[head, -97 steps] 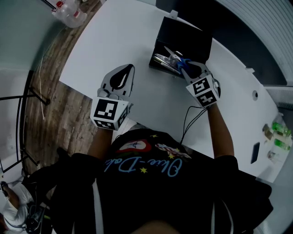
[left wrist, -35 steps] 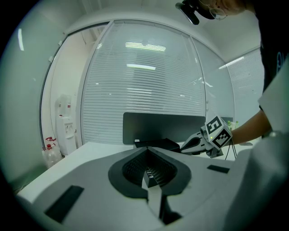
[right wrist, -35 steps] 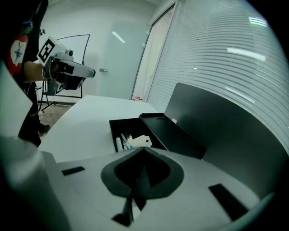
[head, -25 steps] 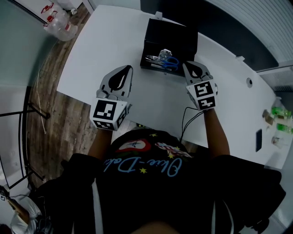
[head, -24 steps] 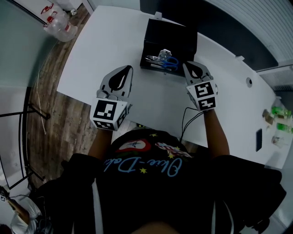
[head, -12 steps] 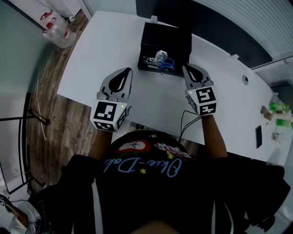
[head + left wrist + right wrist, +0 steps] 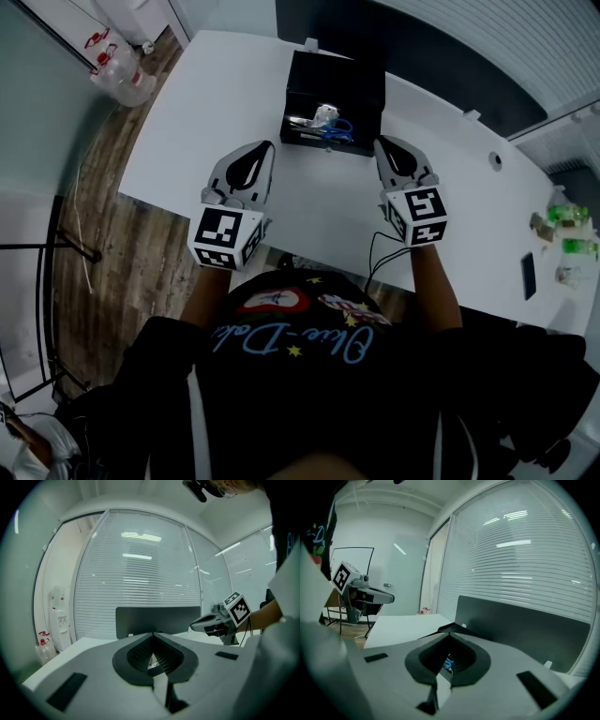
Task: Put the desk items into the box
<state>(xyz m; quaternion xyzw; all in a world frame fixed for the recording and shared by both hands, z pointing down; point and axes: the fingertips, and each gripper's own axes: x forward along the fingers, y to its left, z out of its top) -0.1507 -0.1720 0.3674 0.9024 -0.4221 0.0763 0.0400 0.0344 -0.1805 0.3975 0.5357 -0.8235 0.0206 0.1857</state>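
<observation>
Right claw [image 7: 385,144] closed nr open black box [image 7: 342,82] w/ blue scissors [image 7: 337,127].

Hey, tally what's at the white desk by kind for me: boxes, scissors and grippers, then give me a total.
Black rectangular box: 1
Blue-handled scissors, lying in the box: 1
Grey two-jaw grippers, left gripper and right gripper: 2
Total: 4
Pale clutter beside the scissors is too small to count.
</observation>
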